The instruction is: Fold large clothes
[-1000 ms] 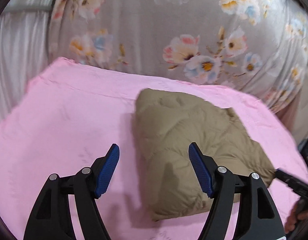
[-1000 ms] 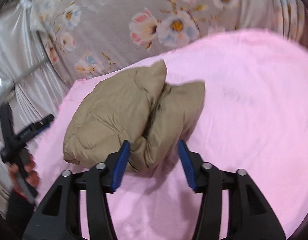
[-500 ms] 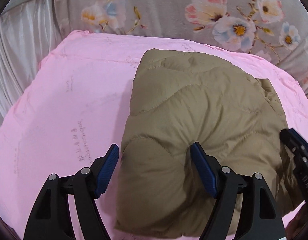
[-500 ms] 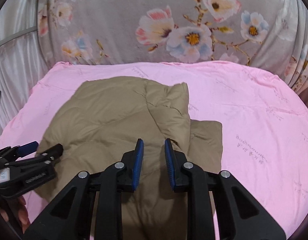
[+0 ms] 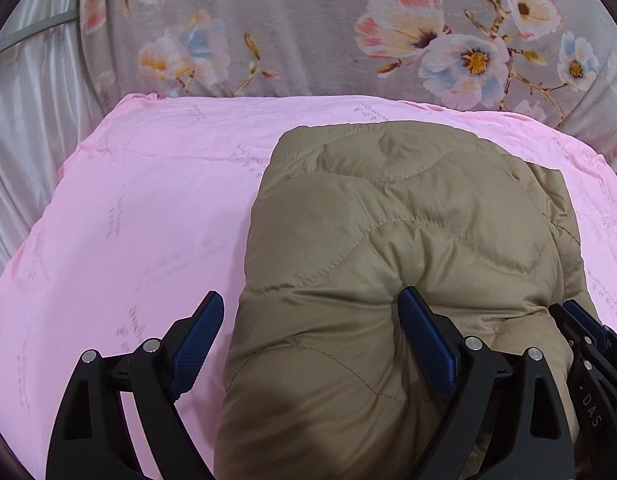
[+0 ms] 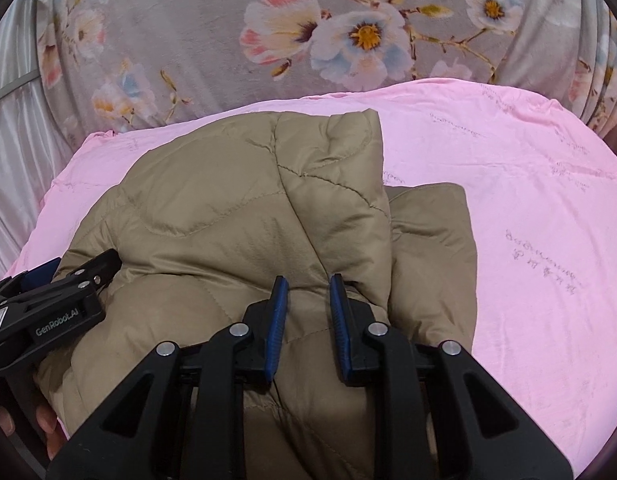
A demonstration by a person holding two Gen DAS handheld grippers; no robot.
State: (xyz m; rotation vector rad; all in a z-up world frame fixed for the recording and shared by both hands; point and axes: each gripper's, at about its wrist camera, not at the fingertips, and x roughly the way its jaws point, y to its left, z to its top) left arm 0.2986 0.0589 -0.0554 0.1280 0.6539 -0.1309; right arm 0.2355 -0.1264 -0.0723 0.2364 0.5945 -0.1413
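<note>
A tan quilted jacket [image 5: 408, 240] lies folded into a thick bundle on the pink sheet [image 5: 148, 220]; it also shows in the right wrist view [image 6: 236, 220], with a lower layer sticking out on its right [image 6: 432, 240]. My left gripper [image 5: 308, 332] is open wide, its right finger pressing into the jacket's near left edge and its left finger over the sheet. My right gripper [image 6: 306, 312] is nearly closed, its jaws a narrow gap apart, resting on the jacket's top fold. Whether cloth is pinched between them I cannot tell. The left gripper shows at the left of the right wrist view [image 6: 52, 304].
A grey floral blanket [image 5: 308, 28] rises behind the pink sheet. White pleated fabric [image 5: 24, 120] hangs at the left. Bare pink sheet [image 6: 548, 240] lies right of the jacket. The right gripper's black body [image 5: 588, 360] sits close beside my left one.
Both grippers have come down onto the jacket from farther back. The right gripper's jaws have closed from wide open to a narrow gap. The left stays open.
</note>
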